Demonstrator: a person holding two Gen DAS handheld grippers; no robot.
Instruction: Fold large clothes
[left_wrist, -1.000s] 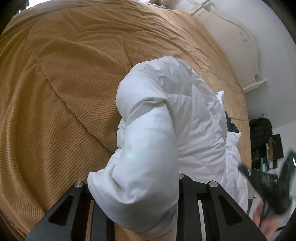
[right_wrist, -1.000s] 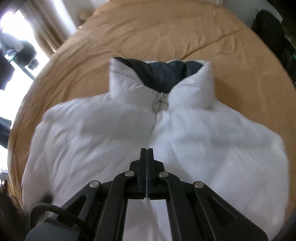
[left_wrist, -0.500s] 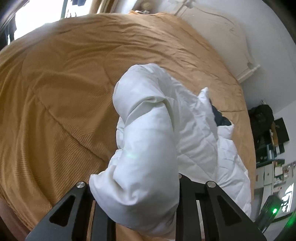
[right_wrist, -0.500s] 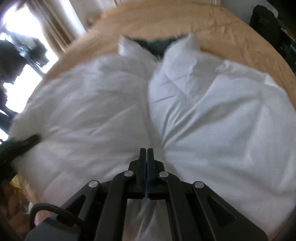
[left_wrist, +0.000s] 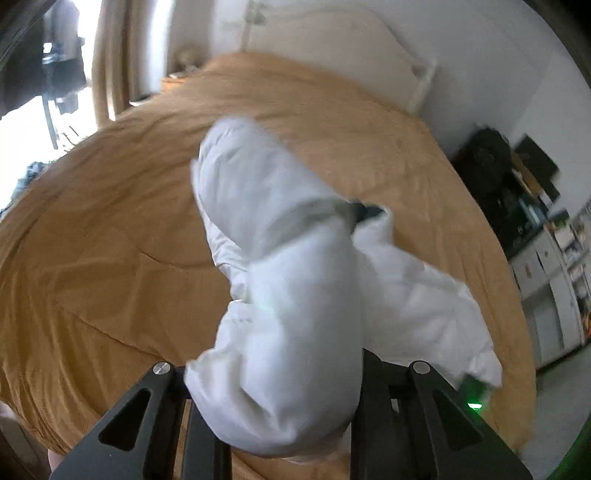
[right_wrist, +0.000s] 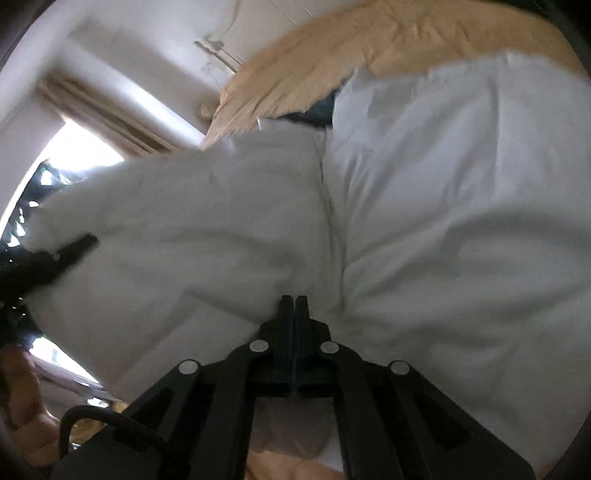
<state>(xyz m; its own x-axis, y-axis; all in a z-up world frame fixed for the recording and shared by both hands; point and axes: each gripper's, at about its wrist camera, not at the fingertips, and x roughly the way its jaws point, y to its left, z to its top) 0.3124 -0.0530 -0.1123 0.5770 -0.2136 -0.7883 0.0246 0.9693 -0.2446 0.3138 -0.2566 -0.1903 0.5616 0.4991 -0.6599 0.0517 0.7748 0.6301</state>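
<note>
Jacket (left_wrist: 295, 295) white, puffy, bunched, lifted.

Both views now tilt up toward the headboard (left_wrist: 332, 40) and window (right_wrist: 74, 147), and the jacket (right_wrist: 443, 221), earlier flat on the bedspread (left_wrist: 92, 240), is lifted and bunched, its collar (right_wrist: 317, 110) folded away from the right gripper (right_wrist: 294, 301).
</note>
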